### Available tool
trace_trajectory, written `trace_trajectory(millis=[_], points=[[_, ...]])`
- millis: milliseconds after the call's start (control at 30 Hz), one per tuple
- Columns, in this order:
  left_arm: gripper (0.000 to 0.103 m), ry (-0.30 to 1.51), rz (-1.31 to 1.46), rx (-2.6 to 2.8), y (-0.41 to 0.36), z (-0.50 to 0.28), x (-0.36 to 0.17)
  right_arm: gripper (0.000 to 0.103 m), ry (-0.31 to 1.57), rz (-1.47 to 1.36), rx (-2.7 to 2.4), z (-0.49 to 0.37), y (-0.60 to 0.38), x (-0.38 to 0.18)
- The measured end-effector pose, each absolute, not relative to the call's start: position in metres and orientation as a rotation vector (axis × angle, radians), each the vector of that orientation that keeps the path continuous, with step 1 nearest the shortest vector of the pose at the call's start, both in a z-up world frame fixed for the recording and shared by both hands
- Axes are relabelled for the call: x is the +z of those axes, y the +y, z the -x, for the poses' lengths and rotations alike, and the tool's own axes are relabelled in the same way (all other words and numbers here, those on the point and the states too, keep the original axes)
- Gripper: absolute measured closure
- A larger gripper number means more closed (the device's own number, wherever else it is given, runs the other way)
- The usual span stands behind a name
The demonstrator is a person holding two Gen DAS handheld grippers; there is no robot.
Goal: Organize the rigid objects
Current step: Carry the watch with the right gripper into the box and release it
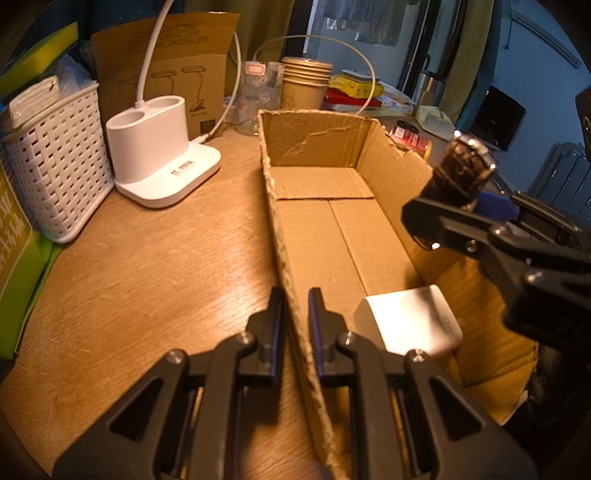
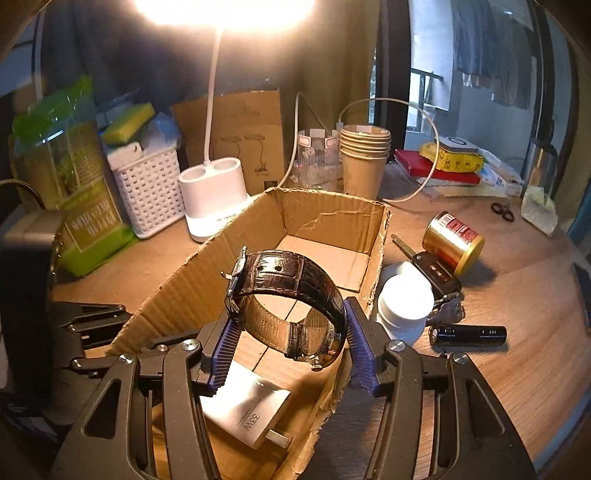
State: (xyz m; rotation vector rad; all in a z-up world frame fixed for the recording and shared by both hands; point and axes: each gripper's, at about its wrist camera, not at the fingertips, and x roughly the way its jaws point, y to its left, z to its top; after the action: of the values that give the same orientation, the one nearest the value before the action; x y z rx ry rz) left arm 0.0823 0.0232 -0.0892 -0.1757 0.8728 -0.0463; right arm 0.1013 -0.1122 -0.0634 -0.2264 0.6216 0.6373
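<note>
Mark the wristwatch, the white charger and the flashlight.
wristwatch (image 2: 291, 275), right wrist view, on the dark leather strap.
white charger (image 2: 248, 410), right wrist view, on its top face.
flashlight (image 2: 469, 335), right wrist view, on its barrel.

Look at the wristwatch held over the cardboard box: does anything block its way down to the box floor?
Nothing visible does. The right tool holds the wristwatch above the open cardboard box. A white charger lies at the near end of the floor; the rest is bare. The left tool only clamps the box wall.

Lamp head (image 2: 225, 9) blown out by glare; charger (image 2: 245, 413) partly behind the tongs.
</note>
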Motion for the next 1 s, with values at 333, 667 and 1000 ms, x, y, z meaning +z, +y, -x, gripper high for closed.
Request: trace_trajectory(millis=[333,667,1000], points=[[0.089,0.869,0.173,-0.051,0.022,-0.082,-0.087,0.038,0.622,0.385,0.572,-0.094,-0.095,-0.071],[0.089,0.867,0.171,-0.055,0.022,-0.08,-0.087,0.033,0.633,0.397,0.584,-0.091,-0.095,-0.071],[0.088,0.869,0.173,-0.056,0.022,-0.08,-0.087,0.032,0.611,0.336,0.594,-0.086,-0.11,-0.059]])
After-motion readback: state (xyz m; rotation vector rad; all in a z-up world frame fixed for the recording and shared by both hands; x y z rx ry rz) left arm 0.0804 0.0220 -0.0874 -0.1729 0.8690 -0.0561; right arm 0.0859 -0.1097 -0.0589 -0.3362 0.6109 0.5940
